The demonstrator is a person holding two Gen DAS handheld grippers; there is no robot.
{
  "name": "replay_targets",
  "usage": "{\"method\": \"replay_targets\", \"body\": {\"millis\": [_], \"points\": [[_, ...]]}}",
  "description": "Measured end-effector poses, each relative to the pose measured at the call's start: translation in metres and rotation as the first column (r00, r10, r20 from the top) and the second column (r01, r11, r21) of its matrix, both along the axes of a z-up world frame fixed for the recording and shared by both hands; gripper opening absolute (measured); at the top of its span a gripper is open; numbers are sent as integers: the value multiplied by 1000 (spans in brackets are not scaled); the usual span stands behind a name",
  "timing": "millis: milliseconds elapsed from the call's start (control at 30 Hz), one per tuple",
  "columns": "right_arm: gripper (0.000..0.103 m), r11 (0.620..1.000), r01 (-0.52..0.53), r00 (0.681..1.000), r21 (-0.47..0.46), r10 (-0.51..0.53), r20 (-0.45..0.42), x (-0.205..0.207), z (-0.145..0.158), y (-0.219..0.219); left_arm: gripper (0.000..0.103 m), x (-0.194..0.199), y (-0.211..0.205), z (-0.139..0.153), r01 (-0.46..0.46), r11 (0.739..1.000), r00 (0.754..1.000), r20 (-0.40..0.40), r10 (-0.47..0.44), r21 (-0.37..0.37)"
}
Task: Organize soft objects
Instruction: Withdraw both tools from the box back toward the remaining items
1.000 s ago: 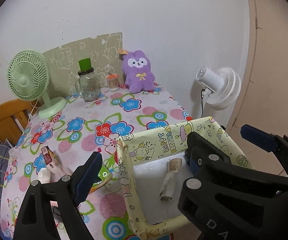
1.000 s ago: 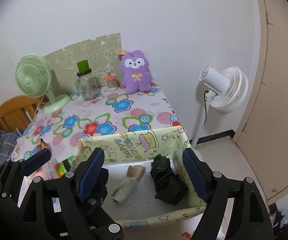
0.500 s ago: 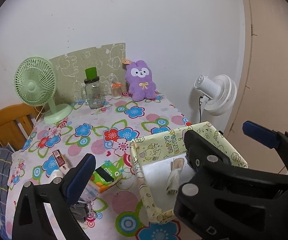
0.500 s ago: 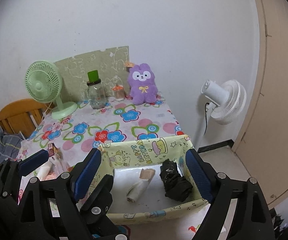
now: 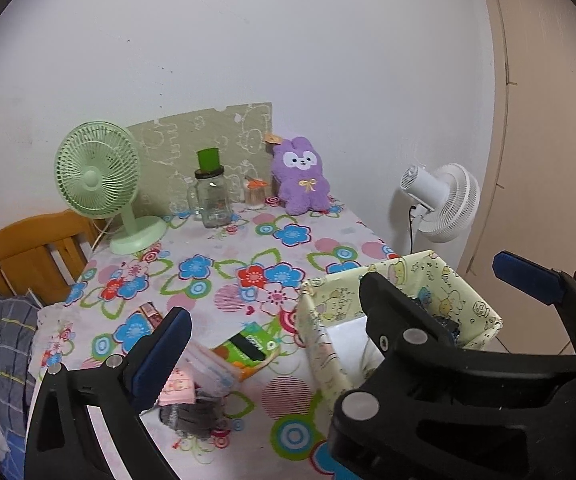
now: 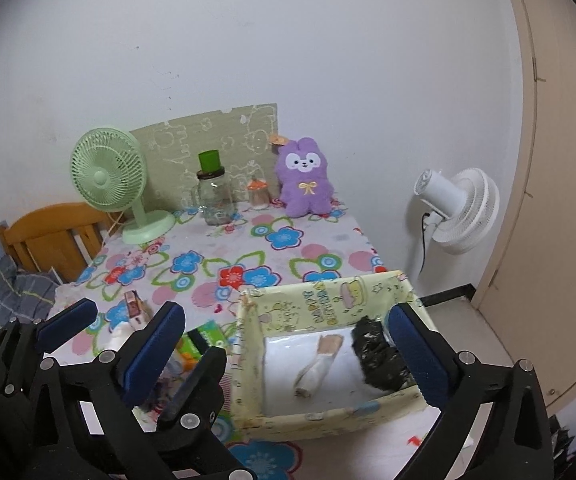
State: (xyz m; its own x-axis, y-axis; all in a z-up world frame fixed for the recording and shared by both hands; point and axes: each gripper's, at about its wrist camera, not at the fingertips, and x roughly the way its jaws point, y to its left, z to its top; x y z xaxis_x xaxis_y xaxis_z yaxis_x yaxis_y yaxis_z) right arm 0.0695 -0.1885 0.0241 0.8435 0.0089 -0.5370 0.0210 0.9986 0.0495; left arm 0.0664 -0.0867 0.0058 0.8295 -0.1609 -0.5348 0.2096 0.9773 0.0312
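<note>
Both hand-held grippers (image 5: 344, 312) (image 6: 288, 340) wide, seemingly empty.

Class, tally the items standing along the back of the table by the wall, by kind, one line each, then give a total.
Fans: 1 (green fan)
Jars: 2 (glass jar, small orange-topped jar)
Plush toys: 1 (purple bunny)
Total: 4

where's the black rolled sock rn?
In the right wrist view, the black sock lies inside the yellow box at its right end, beside the white rolled sock, at the table's near right corner.
</note>
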Motion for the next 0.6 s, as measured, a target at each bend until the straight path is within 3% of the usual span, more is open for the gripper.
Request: {"method": "replay_targets", "body": {"millis": [600], "points": [[103,999,-40,999,-28,40,-10,0,-1,52,102,-4,53,-4,-57,998,998,-5,57,-18]]}}
